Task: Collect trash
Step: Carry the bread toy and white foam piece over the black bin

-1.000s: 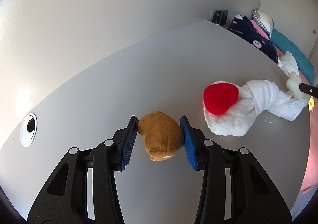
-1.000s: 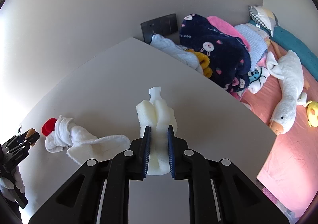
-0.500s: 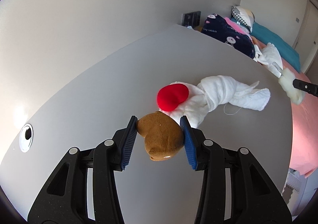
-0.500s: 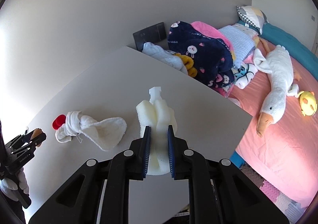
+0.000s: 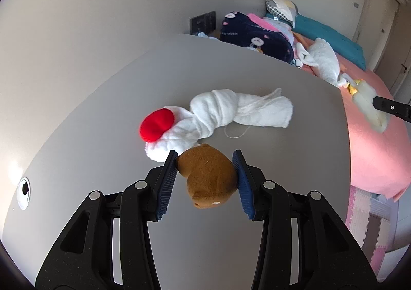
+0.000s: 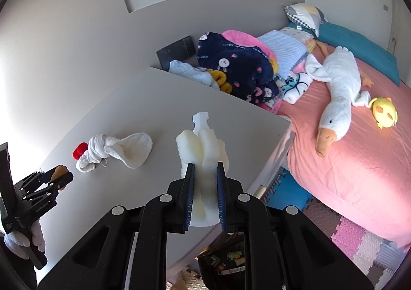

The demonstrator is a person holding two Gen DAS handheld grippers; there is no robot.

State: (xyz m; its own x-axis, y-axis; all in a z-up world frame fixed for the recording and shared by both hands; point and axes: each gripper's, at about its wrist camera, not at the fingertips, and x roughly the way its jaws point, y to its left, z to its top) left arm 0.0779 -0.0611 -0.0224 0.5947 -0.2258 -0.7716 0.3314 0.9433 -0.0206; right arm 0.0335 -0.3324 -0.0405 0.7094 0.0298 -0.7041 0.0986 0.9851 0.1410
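Twisted terry towel [image 5: 231, 112] now nearer; left tool [image 5: 205, 177] pinching fuzzy brown plush [image 5: 208, 177]; right tool [image 6: 204, 182] squeezing spongy white foam [image 6: 203, 151].

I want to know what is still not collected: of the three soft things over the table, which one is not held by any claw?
The white rolled towel with the red heart: it lies on the table, while claws pinch the brown plush and foam.

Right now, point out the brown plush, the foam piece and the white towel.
brown plush [image 5: 208, 177], left wrist view, middle of its body between the claw fingers.
foam piece [image 6: 203, 146], right wrist view, upper bulge above the claw.
white towel [image 5: 226, 107], left wrist view, twisted middle section.
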